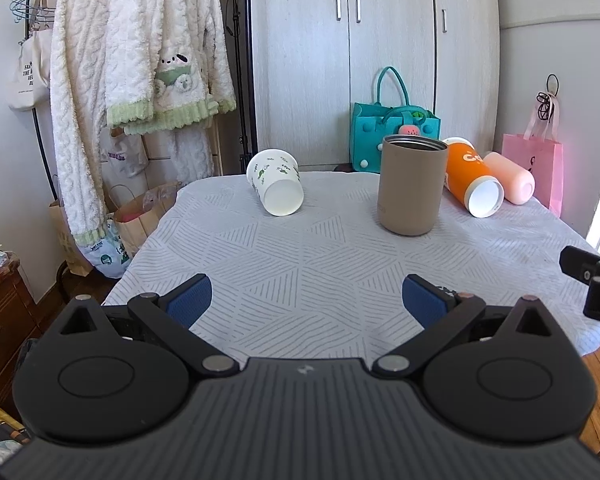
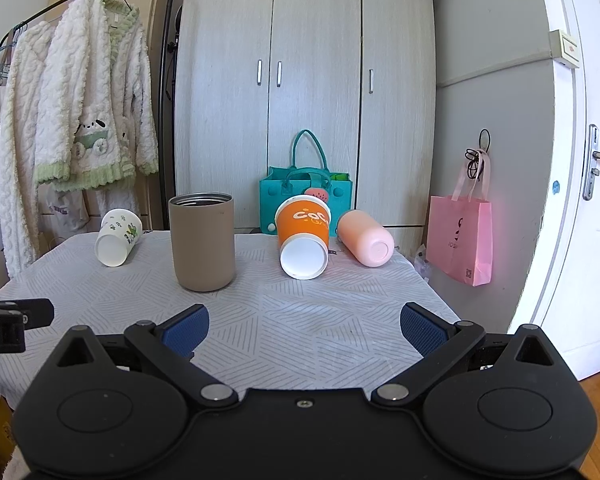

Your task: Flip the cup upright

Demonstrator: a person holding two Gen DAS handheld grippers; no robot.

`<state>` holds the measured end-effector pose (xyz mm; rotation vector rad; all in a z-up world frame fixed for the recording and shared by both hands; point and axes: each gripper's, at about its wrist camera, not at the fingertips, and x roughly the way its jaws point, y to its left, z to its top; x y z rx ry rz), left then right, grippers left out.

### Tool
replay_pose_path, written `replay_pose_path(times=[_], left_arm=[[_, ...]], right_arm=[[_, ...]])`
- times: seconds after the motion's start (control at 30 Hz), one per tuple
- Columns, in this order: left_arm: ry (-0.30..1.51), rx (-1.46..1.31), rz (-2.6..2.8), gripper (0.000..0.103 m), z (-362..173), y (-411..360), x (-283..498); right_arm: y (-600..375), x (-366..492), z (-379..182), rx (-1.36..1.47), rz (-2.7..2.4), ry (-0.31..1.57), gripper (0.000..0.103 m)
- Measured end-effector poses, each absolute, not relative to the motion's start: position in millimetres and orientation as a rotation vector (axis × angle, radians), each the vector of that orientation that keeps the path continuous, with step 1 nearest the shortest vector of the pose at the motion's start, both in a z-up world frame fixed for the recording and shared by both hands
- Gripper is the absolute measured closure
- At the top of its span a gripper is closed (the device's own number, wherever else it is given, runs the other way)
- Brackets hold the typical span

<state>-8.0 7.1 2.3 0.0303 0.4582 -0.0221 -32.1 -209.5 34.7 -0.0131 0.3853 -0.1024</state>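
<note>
A tan cup stands upright, mouth up, on the patterned tablecloth. A white leaf-print cup lies on its side at the far left. An orange cup and a pink cup lie on their sides at the far right. My left gripper is open and empty above the near table. My right gripper is open and empty, well short of the cups.
A teal bag stands behind the table against a wardrobe. A pink bag hangs at the right. Robes on a rack hang left. Paper bags sit on the floor.
</note>
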Motion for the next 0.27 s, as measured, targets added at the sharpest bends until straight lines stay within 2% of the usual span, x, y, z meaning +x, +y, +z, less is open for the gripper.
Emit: replay_pose_path(times=[0.27], left_arm=[[0.453,0.026,-0.007,0.000,2.3,9.9,-5.9]], right_arm=[[-210.8,-31.8,34.2,-0.014,-0.107,0.384,0.000]])
